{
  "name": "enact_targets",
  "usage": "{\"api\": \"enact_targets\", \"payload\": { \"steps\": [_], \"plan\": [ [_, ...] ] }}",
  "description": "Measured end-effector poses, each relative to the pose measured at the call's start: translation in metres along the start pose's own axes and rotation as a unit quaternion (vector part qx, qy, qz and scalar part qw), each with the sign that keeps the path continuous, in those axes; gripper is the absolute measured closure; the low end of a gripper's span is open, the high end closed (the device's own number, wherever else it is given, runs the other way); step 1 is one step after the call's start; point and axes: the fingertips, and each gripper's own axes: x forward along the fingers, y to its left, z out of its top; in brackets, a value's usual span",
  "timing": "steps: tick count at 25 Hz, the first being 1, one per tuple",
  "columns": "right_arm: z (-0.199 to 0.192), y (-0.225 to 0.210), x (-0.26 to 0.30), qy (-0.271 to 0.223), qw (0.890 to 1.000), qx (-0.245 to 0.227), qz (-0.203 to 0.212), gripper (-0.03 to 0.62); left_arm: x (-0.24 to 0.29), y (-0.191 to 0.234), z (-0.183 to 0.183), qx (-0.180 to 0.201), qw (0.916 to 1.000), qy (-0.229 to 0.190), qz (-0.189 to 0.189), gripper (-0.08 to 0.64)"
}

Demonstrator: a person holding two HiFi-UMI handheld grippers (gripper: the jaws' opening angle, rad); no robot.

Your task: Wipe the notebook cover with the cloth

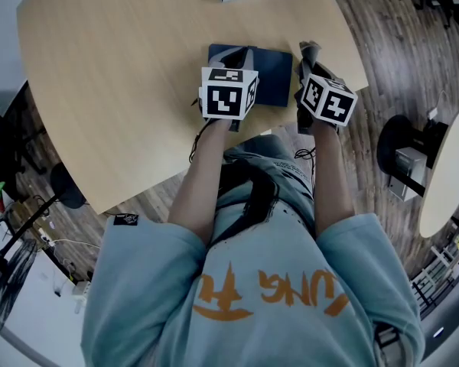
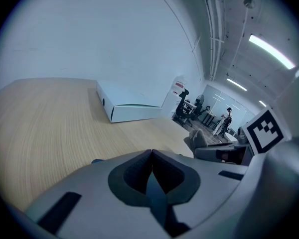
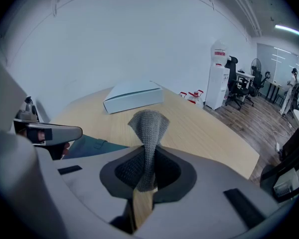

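Pale shirt, nearest, with both forearms reaching out from it.
On the worktop: a dark notebook, at the near right.
The left hand-held gripper has its jaws together and empty, at the notebook's near-left edge.
The right hand-held gripper is clamped on the grey cloth, beside the notebook's right edge.
Step, as judged: the wipe is about to begin.
Next: lower the cloth onto the cover and sweep left.

One notebook, one cloth, one box

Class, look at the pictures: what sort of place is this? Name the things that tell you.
Most likely an open-plan office: office chairs and a water dispenser stand beyond the wooden table, with strip lights on the ceiling.
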Motion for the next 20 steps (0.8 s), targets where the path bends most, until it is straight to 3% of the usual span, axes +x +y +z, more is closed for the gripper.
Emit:
{"api": "enact_targets", "payload": {
  "steps": [4,10,20],
  "plan": [
    [0.009,-0.011,-0.010,-0.027,0.999,0.005,0.020,0.563,-0.005,-0.016,0.012,-0.001,0.9998,-0.020,0.004,0.543],
    [0.042,0.003,-0.028,-0.077,0.995,-0.009,0.066,0.564,-0.032,-0.010,0.040,-0.016,0.9967,-0.067,0.042,0.543],
    [0.121,0.035,-0.063,-0.173,0.973,-0.017,0.152,0.565,-0.092,-0.021,0.126,0.023,0.9803,-0.173,0.093,0.543]
  ]
}}
